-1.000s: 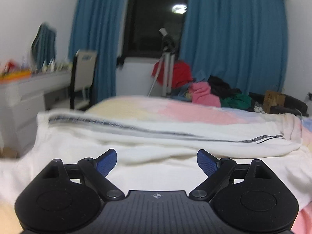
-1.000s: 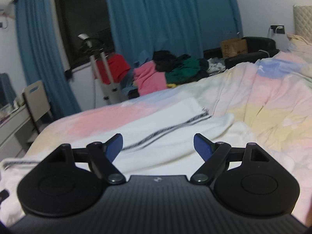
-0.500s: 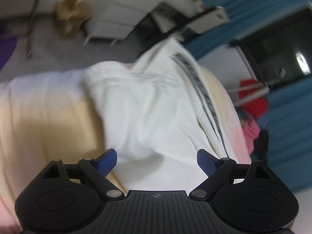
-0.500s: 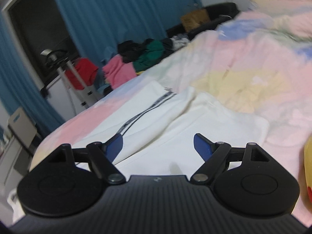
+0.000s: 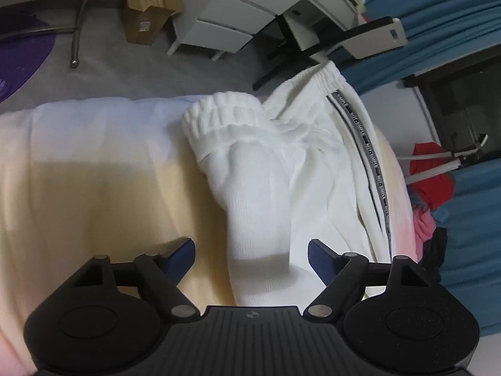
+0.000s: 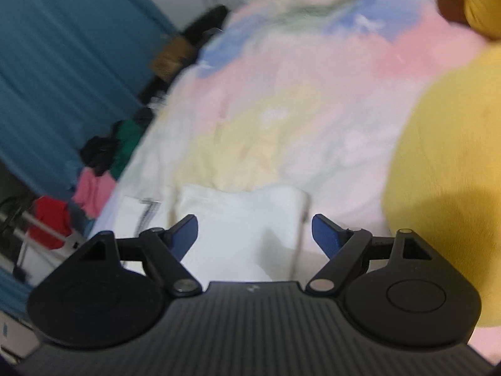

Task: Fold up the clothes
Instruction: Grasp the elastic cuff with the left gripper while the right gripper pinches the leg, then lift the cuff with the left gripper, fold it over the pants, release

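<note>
Here, white trousers [image 5: 281,169] between spread jaws

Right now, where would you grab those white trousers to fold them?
Probably at the gathered elastic waistband of the white trousers. It is a thick, bunched ridge standing proud of the bedspread, and the open left gripper could reach straight ahead onto it.

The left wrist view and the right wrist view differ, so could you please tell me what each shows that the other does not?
Only the left wrist view shows the trousers' elastic waistband, a cardboard box and white drawers. Only the right wrist view shows a yellow garment and the trousers' far end. Both show the white trousers on the pastel bedspread, each beneath an open, empty claw: left claw, right claw.
</note>
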Action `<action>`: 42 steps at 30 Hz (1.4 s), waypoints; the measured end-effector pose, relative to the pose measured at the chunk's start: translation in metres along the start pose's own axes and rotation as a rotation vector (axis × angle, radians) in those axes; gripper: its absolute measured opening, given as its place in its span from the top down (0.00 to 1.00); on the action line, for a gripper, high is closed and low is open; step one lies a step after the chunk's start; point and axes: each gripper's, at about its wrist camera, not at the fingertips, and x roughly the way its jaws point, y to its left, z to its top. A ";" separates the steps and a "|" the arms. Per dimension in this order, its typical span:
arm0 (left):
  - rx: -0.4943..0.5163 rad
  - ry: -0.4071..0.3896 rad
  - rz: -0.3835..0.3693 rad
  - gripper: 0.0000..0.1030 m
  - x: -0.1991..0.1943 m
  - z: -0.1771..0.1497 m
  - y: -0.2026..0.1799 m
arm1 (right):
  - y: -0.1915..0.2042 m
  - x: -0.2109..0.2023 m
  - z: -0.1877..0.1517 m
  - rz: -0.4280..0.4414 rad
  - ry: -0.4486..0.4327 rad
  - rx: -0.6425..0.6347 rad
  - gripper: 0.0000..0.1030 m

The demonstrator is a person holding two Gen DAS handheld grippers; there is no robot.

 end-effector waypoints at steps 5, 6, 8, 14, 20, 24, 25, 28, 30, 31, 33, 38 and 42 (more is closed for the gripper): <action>-0.038 0.009 -0.112 0.23 0.005 0.000 0.003 | -0.021 0.044 -0.012 -0.007 0.156 0.161 0.23; -0.050 0.022 -0.152 0.27 0.007 0.000 0.004 | -0.023 0.056 -0.015 -0.005 0.192 0.178 0.32; -0.074 0.038 -0.217 0.32 0.012 0.000 0.005 | -0.019 0.071 -0.021 0.005 0.222 0.152 0.48; -0.116 0.028 -0.244 0.40 0.018 0.001 0.006 | 0.000 0.063 -0.027 0.126 0.139 0.102 0.91; -0.123 0.048 -0.155 0.44 0.030 0.003 0.008 | 0.007 0.062 -0.016 0.111 0.103 0.056 0.91; -0.156 0.047 -0.147 0.53 0.035 0.004 0.010 | -0.014 0.088 -0.016 0.026 0.206 0.104 0.89; -0.169 0.043 -0.150 0.55 0.036 0.004 0.011 | -0.018 0.092 -0.018 0.015 0.227 0.108 0.89; -0.197 0.032 -0.168 0.74 0.036 0.005 0.015 | -0.016 0.091 -0.018 0.007 0.220 0.078 0.90; -0.188 0.015 -0.183 0.82 0.033 0.006 0.014 | -0.011 0.083 -0.016 0.034 0.186 0.067 0.92; -0.183 0.006 -0.191 0.85 0.032 0.006 0.013 | -0.010 0.078 -0.014 0.052 0.165 0.067 0.92; -0.169 -0.013 -0.210 0.87 0.027 0.006 0.012 | -0.004 0.063 -0.007 0.082 0.109 0.054 0.92; -0.151 -0.079 -0.333 0.88 -0.006 0.002 0.010 | 0.006 0.026 0.002 0.157 -0.017 0.018 0.93; -0.174 -0.077 -0.401 0.89 -0.032 0.010 0.013 | 0.006 -0.003 0.011 0.220 -0.069 0.021 0.93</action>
